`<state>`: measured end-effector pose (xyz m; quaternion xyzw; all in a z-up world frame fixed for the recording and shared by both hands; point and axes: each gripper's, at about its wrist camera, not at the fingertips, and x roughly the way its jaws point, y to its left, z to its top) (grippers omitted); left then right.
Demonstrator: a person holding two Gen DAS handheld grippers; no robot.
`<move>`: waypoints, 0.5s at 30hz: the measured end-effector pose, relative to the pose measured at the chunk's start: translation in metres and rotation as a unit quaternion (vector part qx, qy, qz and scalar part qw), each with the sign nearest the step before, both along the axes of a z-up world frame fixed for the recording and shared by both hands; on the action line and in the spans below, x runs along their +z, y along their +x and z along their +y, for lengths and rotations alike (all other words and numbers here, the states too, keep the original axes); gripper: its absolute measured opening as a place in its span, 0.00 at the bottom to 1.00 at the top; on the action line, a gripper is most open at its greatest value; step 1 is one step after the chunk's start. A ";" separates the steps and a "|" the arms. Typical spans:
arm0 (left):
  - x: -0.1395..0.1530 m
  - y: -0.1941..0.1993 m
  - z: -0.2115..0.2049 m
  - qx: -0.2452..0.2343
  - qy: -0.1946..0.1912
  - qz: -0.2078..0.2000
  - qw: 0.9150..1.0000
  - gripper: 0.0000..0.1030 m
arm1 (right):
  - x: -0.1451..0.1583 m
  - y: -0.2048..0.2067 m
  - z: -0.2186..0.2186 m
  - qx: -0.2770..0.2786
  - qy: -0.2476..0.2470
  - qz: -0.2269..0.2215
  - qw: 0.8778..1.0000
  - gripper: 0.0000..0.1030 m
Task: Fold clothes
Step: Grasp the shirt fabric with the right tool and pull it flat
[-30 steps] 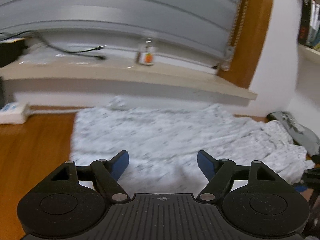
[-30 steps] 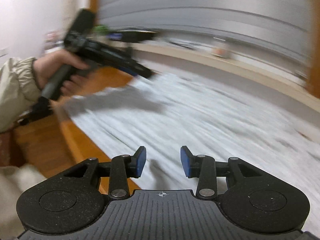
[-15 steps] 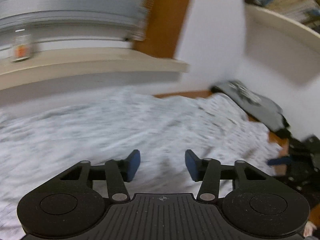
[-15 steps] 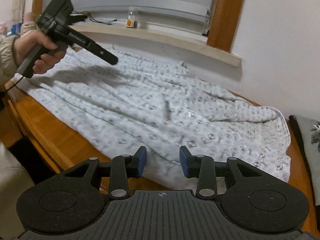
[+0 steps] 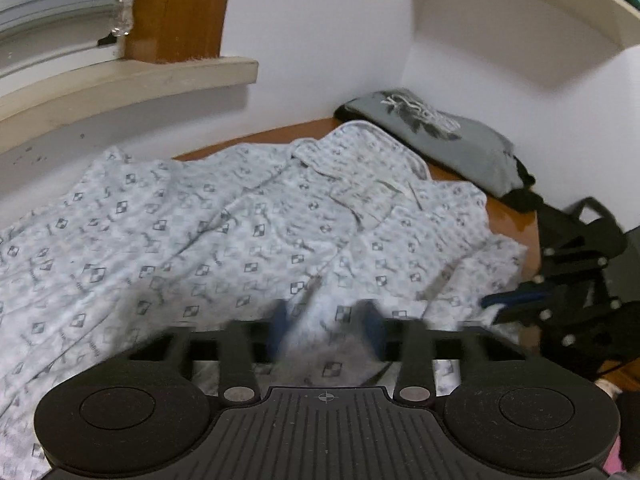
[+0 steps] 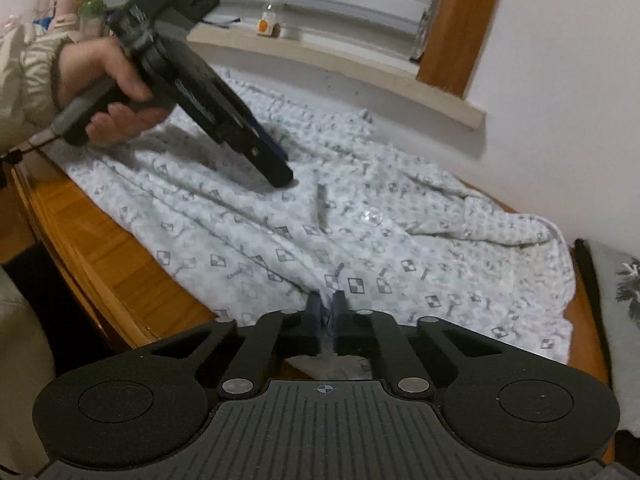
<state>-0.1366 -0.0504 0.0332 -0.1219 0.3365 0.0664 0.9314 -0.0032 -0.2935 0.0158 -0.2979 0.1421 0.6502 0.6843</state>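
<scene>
Left wrist cam first. Count: one shirt (image 5: 240, 220), one folded grey garment (image 5: 440, 136), two grippers. The shirt is white-ish soft cotton with a repeating print of little dark diamond checks and grey script. It's spread flat but rumpled over the wooden table (image 5: 516, 220) and fills most of the frame, collar end up around 1 o'clock. The grey garment is a neat flat rectangle with a dark print, just past the collar at 2 o'clock. It sits right by the shirt, and I can't tell if they touch. The left gripper (image 5: 326, 328) is at 6 o'clock, black plastic with blue pads, badly motion-smeared. Its jaws are closing with shirt fabric between them. The right gripper (image 5: 516, 300) pokes in at 3 o'clock, at the shirt's edge. There's a cream windowsill (image 5: 120, 80) at 10 o'clock.

Right wrist cam. One shirt (image 6: 360, 240) again, running from 9 to 3 o'clock across the orange wood table (image 6: 100, 248), its hem along the near edge. The right gripper (image 6: 326, 316) at 6 o'clock is closing, pads nearly together with the shirt's near hem pinched between them. The left gripper (image 6: 280, 168) comes in from 10 o'clock, held by one hand (image 6: 108, 84) in a beige ribbed sleeve (image 6: 24, 76). Its tip is down on the cloth and the fingers look drawn together. One small jar (image 6: 270, 22) is on the sill at 12 o'clock. The grey garment (image 6: 616, 280) is at 3 o'clock.
</scene>
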 end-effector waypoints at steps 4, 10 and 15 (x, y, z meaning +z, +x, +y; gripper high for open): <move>0.017 -0.016 0.005 0.017 -0.004 -0.065 0.998 0.03 | 0.004 0.002 -0.013 0.000 0.004 0.021 1.000 0.03; 0.022 -0.013 0.018 0.063 0.021 -0.067 0.996 0.04 | 0.015 -0.006 -0.040 0.009 0.028 0.046 0.998 0.03; 0.004 -0.004 0.025 0.077 0.030 -0.041 0.996 0.08 | 0.011 -0.005 -0.044 -0.002 0.024 0.036 0.999 0.03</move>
